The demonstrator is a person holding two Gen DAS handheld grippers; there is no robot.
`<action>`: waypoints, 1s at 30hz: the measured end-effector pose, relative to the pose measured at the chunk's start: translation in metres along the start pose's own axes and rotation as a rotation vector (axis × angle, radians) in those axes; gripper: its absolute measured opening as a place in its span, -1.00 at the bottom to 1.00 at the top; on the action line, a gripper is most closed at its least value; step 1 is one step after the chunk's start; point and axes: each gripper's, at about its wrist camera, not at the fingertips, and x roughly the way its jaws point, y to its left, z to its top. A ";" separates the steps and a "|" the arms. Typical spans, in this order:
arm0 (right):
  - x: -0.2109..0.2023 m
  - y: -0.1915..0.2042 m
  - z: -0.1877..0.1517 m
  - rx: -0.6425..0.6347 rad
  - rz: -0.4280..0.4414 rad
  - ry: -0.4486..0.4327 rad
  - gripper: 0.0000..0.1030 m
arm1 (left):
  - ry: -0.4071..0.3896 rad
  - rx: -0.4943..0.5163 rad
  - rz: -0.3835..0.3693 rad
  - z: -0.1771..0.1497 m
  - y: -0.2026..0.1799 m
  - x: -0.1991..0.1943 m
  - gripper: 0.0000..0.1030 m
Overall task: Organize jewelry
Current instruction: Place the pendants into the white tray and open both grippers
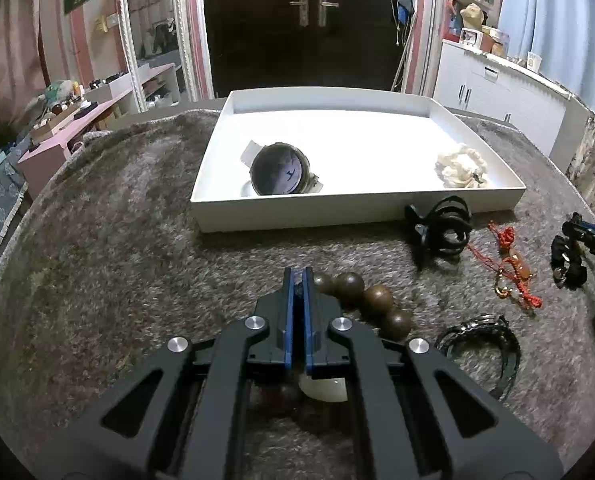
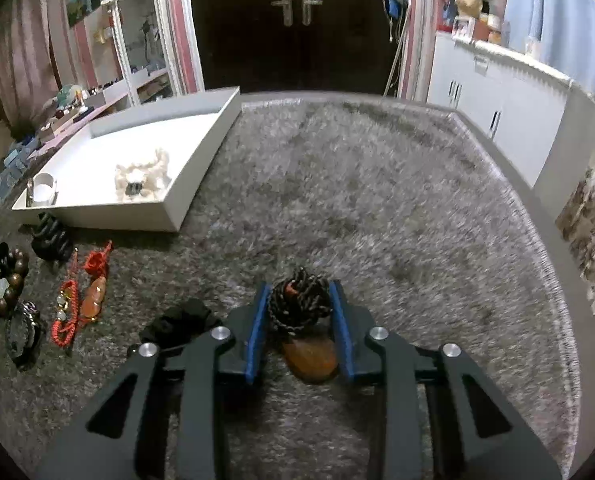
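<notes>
On the grey shaggy cloth (image 1: 137, 240), my left gripper (image 1: 297, 276) is shut on the brown wooden bead bracelet (image 1: 377, 298), pinching it at one end. The other beads curve off to the right, and a pale bead (image 1: 323, 388) shows under the jaws. The same bracelet (image 2: 11, 280) lies at the far left of the right wrist view. My right gripper (image 2: 299, 286) is shut on a coiled dark cord necklace (image 2: 299, 306), whose amber pendant (image 2: 311, 356) rests on the cloth below. The white tray (image 1: 353, 210) holds a watch (image 1: 281, 170) and a white beaded piece (image 1: 461, 172).
Between the grippers lie a black claw clip (image 1: 441, 232), a red cord with an orange pendant (image 1: 509, 268) and a dark braided bracelet (image 1: 485, 336). A black fabric lump (image 2: 181, 320) sits left of my right gripper. The table edge (image 2: 537, 200) curves round the right.
</notes>
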 end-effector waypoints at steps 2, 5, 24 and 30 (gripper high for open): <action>-0.011 -0.001 0.004 0.006 0.003 -0.027 -0.41 | -0.017 -0.001 -0.001 0.003 0.001 -0.008 -0.98; -0.027 0.000 0.009 0.007 0.009 -0.060 -0.41 | -0.045 0.005 -0.007 0.008 0.003 -0.025 -0.98; -0.053 0.096 0.129 -0.160 0.139 -0.212 -0.41 | -0.202 0.024 -0.032 0.130 0.018 -0.043 -0.98; -0.001 0.124 0.155 -0.177 0.152 -0.150 -0.41 | -0.175 0.064 -0.001 0.159 0.024 -0.006 -0.98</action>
